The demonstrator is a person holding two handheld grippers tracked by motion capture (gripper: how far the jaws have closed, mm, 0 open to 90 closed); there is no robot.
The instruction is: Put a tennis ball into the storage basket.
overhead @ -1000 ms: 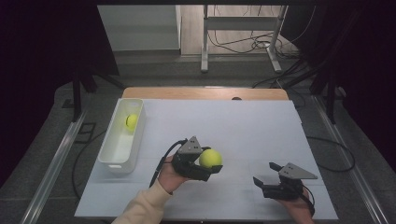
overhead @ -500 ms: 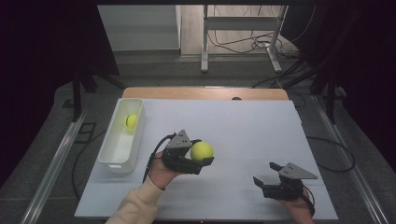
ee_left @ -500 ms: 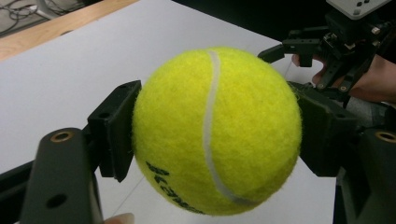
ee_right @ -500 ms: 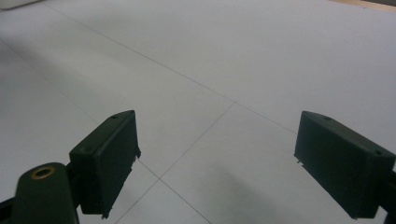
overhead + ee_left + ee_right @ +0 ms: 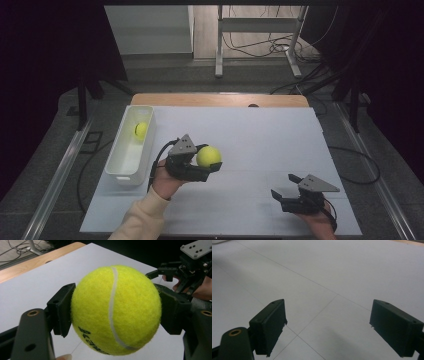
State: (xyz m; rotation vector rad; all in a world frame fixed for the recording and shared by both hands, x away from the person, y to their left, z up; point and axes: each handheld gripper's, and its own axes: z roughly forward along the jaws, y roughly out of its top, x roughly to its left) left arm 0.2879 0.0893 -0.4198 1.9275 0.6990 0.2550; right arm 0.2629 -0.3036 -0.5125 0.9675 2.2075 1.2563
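My left gripper [image 5: 210, 162] is shut on a yellow tennis ball [image 5: 208, 156], held above the white table at centre left. In the left gripper view the ball [image 5: 115, 309] sits pressed between both black pads. A second tennis ball [image 5: 141, 130] lies in the far end of the white bin [image 5: 121, 169] at the table's left edge. My right gripper [image 5: 285, 187] rests low near the front right of the table, its jaws open. In the right gripper view its gripper [image 5: 328, 327] has only bare white table between the pads. The right gripper [image 5: 175, 273] also appears beyond the ball in the left gripper view.
The white tabletop [image 5: 260, 135] has a wooden strip [image 5: 220, 100] along its far edge. Beyond it stand a metal stand [image 5: 255, 40] and loose cables on the floor. Metal rails run along both sides of the table.
My left gripper has carried the ball to the left, toward the bin, and slightly up. The right gripper has stayed where it was.
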